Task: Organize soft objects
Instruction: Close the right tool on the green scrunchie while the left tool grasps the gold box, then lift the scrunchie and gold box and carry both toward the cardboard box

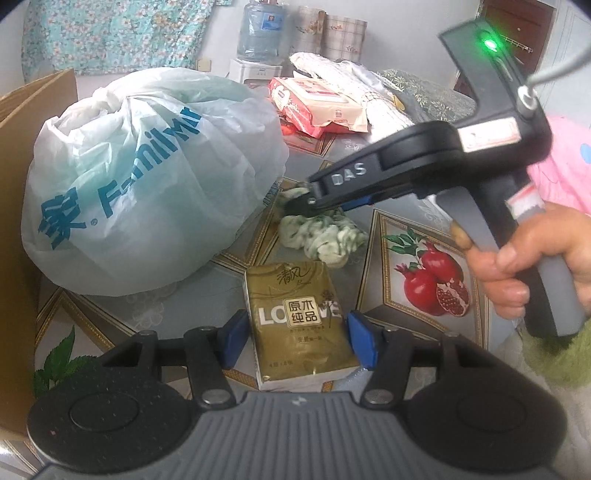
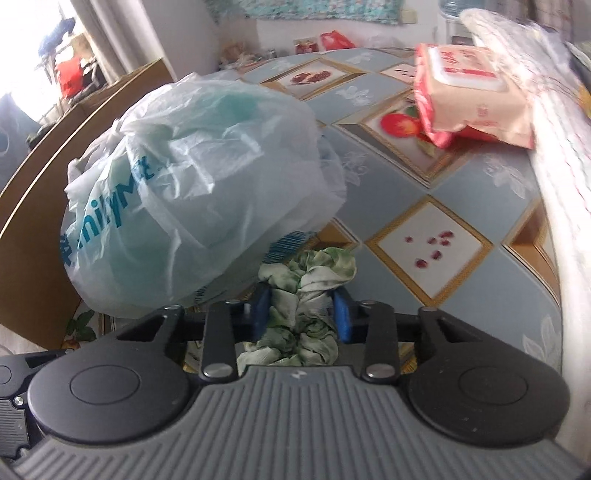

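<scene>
An olive-gold tissue pack (image 1: 291,317) lies on the patterned tablecloth (image 1: 177,317) between the blue pads of my left gripper (image 1: 300,341), which is shut on its sides. A crumpled green-and-white cloth (image 1: 321,236) sits just beyond it, beside a full white plastic bag (image 1: 140,184). My right gripper (image 1: 308,197), held by a hand (image 1: 535,266), reaches in from the right and bites the cloth's far edge. In the right wrist view the cloth (image 2: 306,280) bunches between the pads of the right gripper (image 2: 302,315), which press into it, with the bag (image 2: 199,192) right next to it on the left.
A brown cardboard box (image 1: 14,221) stands along the left table edge. A red-and-pink wet-wipes pack (image 1: 317,103) and white quilted fabric (image 1: 373,92) lie at the back right. A water bottle (image 1: 262,29) stands behind. Something green and fuzzy (image 1: 554,358) sits at the near right.
</scene>
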`<act>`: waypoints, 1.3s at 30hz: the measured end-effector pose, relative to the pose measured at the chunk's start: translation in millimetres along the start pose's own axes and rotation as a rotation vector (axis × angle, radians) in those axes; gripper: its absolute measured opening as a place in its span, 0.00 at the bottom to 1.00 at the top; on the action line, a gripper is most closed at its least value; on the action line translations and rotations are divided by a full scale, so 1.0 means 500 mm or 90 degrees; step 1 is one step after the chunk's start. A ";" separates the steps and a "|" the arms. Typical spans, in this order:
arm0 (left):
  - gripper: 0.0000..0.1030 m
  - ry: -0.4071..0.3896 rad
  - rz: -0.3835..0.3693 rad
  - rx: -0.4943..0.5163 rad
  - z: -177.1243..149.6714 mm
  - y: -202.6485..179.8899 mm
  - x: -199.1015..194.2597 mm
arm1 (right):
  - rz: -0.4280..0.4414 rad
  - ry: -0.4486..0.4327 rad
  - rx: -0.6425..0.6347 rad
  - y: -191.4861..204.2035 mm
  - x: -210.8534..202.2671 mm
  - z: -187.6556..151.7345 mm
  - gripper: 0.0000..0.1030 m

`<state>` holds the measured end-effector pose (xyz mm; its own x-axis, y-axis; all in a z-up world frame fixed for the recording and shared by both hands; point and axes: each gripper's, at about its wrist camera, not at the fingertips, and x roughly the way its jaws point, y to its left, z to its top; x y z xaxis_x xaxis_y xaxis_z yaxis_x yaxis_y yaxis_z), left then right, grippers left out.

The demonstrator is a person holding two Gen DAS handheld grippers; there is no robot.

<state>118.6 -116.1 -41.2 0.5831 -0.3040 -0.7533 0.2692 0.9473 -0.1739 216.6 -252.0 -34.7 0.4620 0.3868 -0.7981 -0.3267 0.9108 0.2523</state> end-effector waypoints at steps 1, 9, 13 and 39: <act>0.57 -0.001 0.000 0.000 0.000 0.002 0.003 | -0.002 -0.005 0.009 -0.006 -0.006 -0.006 0.28; 0.56 -0.009 -0.001 0.002 -0.007 0.002 0.001 | 0.023 -0.048 0.123 -0.064 -0.096 -0.070 0.18; 0.56 -0.011 0.002 0.003 -0.010 -0.001 -0.002 | 0.018 -0.048 0.151 -0.077 -0.128 -0.107 0.21; 0.53 -0.083 0.008 0.005 0.000 0.006 -0.079 | 0.103 -0.114 0.165 -0.057 -0.157 -0.126 0.13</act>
<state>96.1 -101.4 -12.0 0.6808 -0.3025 -0.6671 0.2660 0.9507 -0.1596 137.7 -317.3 -13.8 0.5667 0.5268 -0.6335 -0.1982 0.8335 0.5158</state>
